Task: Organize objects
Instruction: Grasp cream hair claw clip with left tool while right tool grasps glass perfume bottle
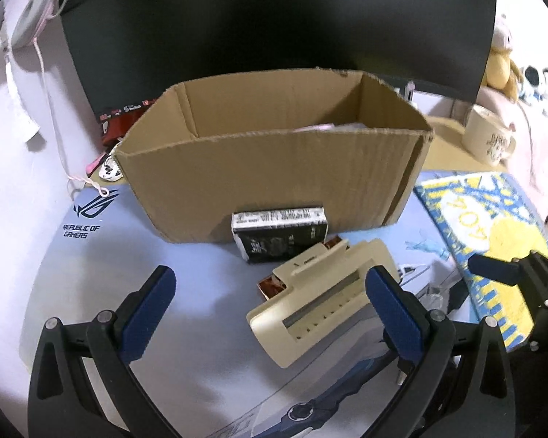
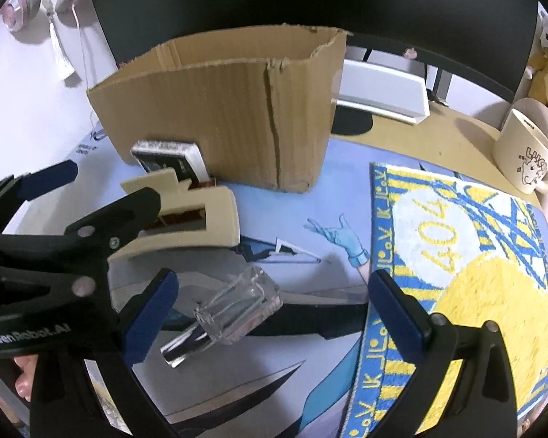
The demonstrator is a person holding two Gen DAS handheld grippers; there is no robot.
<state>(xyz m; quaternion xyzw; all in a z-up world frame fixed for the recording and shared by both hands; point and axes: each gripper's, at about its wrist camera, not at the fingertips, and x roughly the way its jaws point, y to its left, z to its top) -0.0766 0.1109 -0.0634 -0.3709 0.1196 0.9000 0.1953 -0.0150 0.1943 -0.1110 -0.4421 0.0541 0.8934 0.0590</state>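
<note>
An open-topped cardboard box (image 1: 274,160) (image 2: 219,109) stands on the desk mat. A black pack (image 1: 279,235) (image 2: 171,160) leans against its front wall. A cream claw clip (image 1: 321,299) (image 2: 201,219) lies in front of it, with a brown item partly under it. My left gripper (image 1: 272,314) (image 2: 113,182) is open, low over the clip, its right finger at the clip's right end. A clear glass bottle (image 2: 233,310) lies on its side between the open fingers of my right gripper (image 2: 274,317), untouched. Something pale shows inside the box.
A blue and yellow towel (image 1: 493,241) (image 2: 475,255) covers the mat's right side. A cream mug (image 1: 489,138) (image 2: 526,160) stands behind it. A dark monitor (image 1: 274,18) rises behind the box, a white stand (image 2: 380,91) under it. Headphones (image 1: 29,18) hang at the far left.
</note>
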